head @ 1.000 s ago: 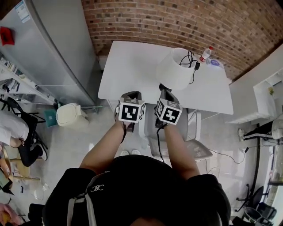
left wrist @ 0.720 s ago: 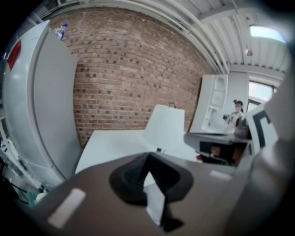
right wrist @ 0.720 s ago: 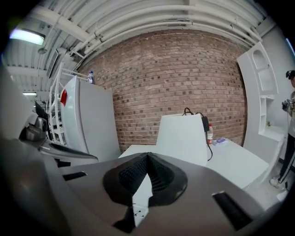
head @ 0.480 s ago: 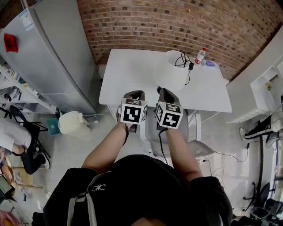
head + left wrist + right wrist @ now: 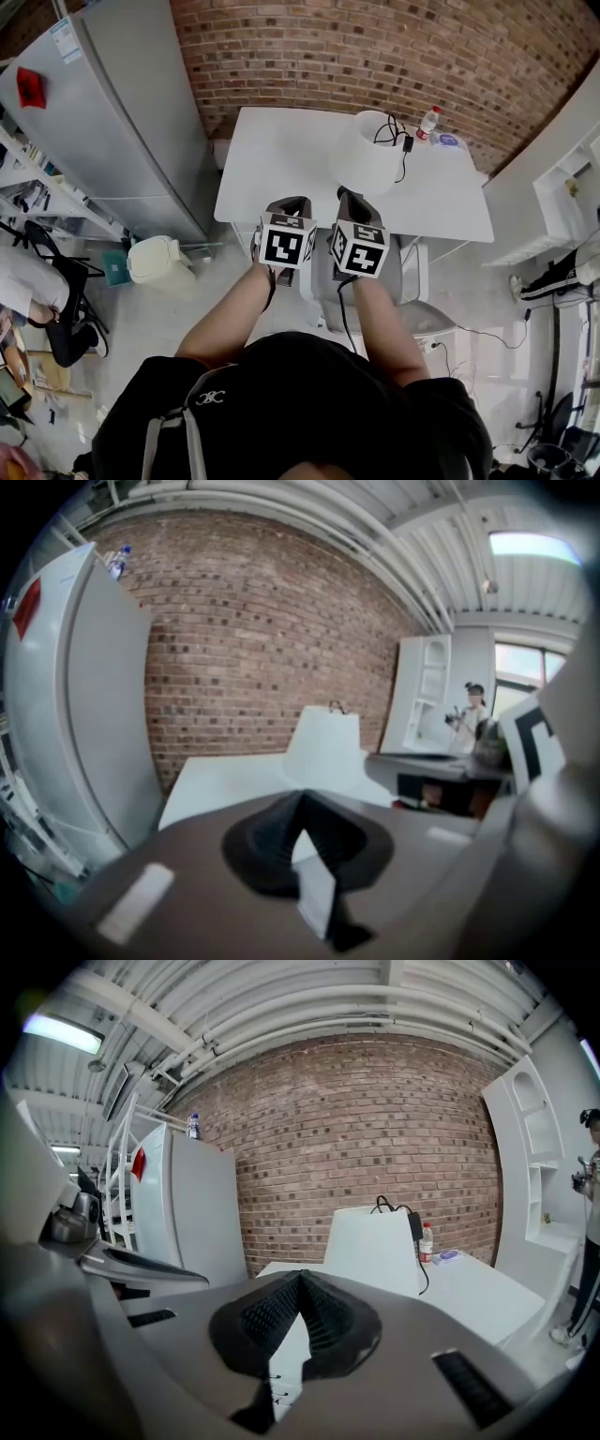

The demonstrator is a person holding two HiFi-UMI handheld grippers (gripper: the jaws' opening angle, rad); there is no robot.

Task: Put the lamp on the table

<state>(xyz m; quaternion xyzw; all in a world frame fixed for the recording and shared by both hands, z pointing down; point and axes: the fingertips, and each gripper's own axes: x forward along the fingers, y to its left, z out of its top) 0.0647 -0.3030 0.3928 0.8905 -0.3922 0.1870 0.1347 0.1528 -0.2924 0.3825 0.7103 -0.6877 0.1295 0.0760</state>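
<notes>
The white lamp stands upright on the white table, toward its right back, with a black cord and adapter draped over its shade. It also shows in the left gripper view and the right gripper view, standing apart from both grippers. My left gripper and right gripper are side by side over the table's front edge. In their own views the left gripper and right gripper are shut with nothing between the pads.
A plastic bottle and a small blue-topped item sit at the table's back right. A grey fridge stands left, with a bin beside it. A chair is under the front edge. A brick wall is behind, a white shelf to the right.
The lamp stays in place on the table. Both grippers remain shut and side by side; they and the view have shifted only slightly.
</notes>
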